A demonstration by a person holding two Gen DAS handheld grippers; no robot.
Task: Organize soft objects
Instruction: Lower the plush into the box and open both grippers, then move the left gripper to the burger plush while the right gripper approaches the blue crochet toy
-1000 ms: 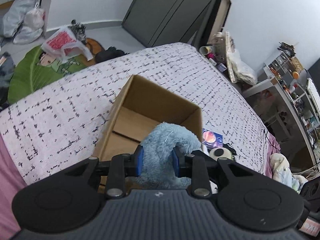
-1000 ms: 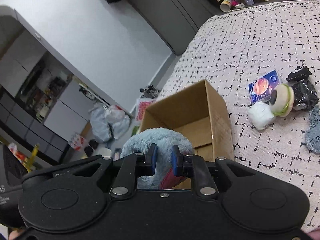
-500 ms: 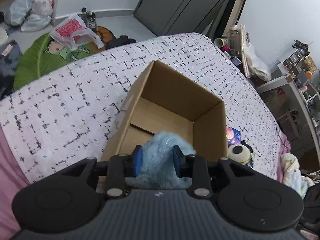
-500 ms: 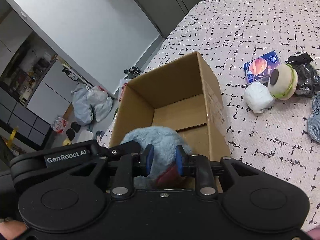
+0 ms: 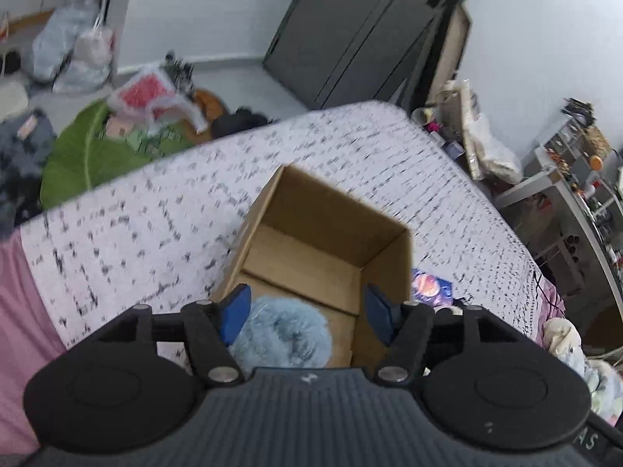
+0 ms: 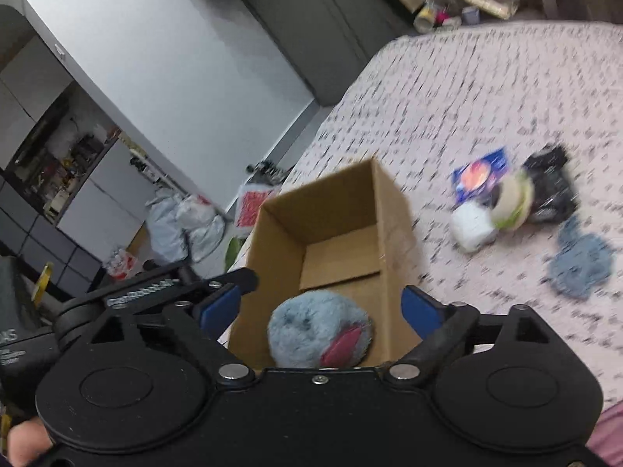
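The blue plush toy lies inside the cardboard box, at its near end. The right gripper hangs over it, jaws opening and pads clear of the fur. The left gripper is opening too, the toy just beside its left pad. At two o'clock on the bed lie other soft things.

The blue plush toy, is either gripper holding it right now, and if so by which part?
Neither holds it. The blue plush toy lies in the cardboard box; the left gripper and right gripper are opening, their fingers clear of it.
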